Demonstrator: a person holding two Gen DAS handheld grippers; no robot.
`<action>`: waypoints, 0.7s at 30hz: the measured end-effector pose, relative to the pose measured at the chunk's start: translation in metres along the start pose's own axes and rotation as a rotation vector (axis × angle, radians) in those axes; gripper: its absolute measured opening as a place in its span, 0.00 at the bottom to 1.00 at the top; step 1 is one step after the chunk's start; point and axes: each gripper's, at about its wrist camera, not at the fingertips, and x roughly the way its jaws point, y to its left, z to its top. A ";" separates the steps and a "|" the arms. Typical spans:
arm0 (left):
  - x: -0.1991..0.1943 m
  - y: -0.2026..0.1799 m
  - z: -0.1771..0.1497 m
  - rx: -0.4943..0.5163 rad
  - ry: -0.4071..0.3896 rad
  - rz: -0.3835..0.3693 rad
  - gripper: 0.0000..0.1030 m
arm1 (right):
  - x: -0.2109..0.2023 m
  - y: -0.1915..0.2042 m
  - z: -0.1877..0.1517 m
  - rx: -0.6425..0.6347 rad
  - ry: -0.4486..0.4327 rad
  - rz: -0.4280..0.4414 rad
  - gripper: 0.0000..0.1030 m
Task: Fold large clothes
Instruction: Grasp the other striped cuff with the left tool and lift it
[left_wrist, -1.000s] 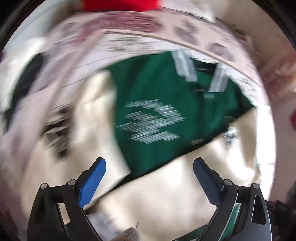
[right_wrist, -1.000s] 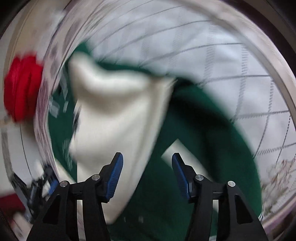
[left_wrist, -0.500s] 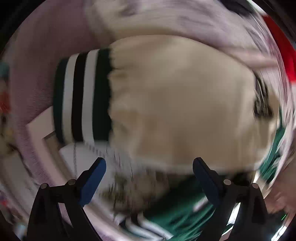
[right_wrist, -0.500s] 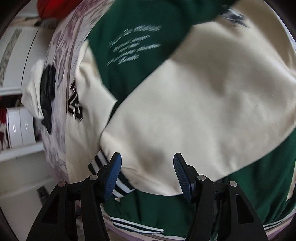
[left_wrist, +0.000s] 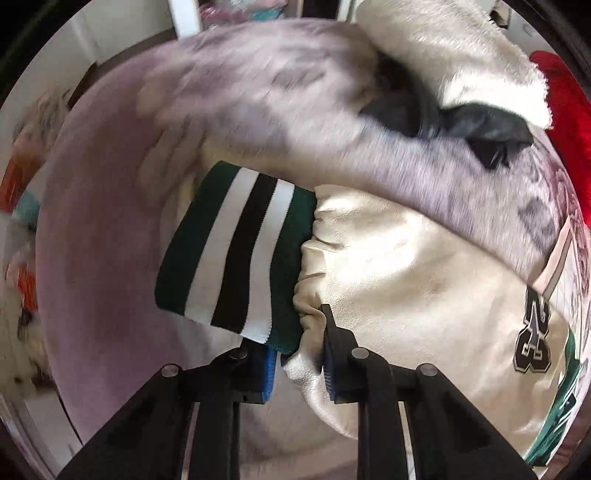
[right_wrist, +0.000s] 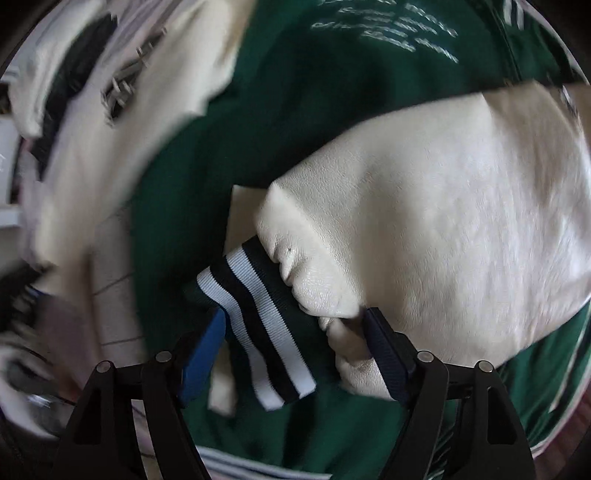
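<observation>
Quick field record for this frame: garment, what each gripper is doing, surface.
garment: green jacket with cream sleeves
left gripper: jaws have just closed, pinching one cream sleeve at its striped cuff
right gripper: jaws have been opening; the other sleeve's striped cuff lies between them, grip unclear
surface: pinkish patterned bedspread
also in view: red cloth, black item

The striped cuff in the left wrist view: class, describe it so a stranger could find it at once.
Start at the pale lilac blanket. On it lies a cream sleeve; its end is the cuff, at the left gripper. Only it carries green, white and black bands.
</observation>
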 end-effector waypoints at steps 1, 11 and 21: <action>0.000 -0.003 0.010 0.014 -0.012 -0.003 0.16 | 0.003 0.002 0.001 0.000 -0.015 -0.037 0.45; -0.003 -0.033 0.066 0.091 -0.027 -0.012 0.16 | -0.100 -0.041 0.053 0.392 -0.330 0.148 0.13; -0.009 -0.029 0.061 0.061 -0.006 -0.018 0.16 | -0.066 0.004 0.197 0.329 -0.275 0.207 0.27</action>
